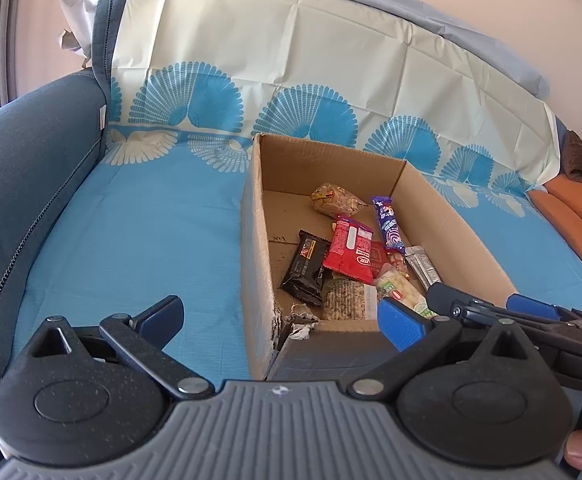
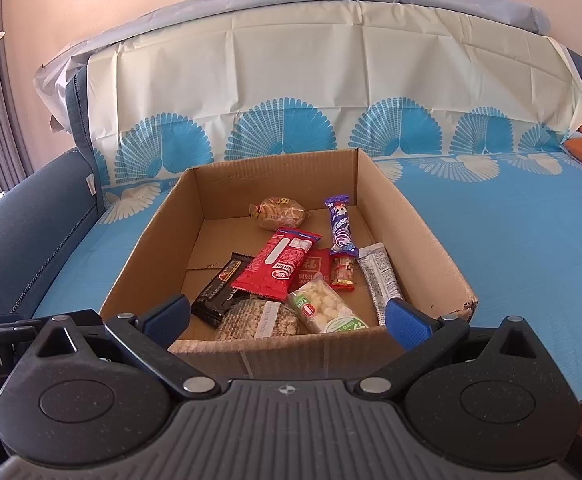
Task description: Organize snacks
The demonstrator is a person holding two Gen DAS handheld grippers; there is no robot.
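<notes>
Both the left gripper (image 1: 281, 326) and right gripper (image 2: 289, 316) gape empty before the open brown cardboard box (image 2: 411, 220). The glossy red foil snack packet (image 2: 277, 266), at the pile's twelve o'clock, looks light and slippery; pinch its crimped end.

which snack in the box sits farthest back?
The tan round-ish packet, alone near the cardboard box's back wall; the purple bar ends just short of it.

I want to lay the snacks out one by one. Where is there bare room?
Bare blue cover lies between the sofa arm and the cardboard box, and more right of the box. Inside, only the back-left floor is free; the front and right are crowded with snacks.
</notes>
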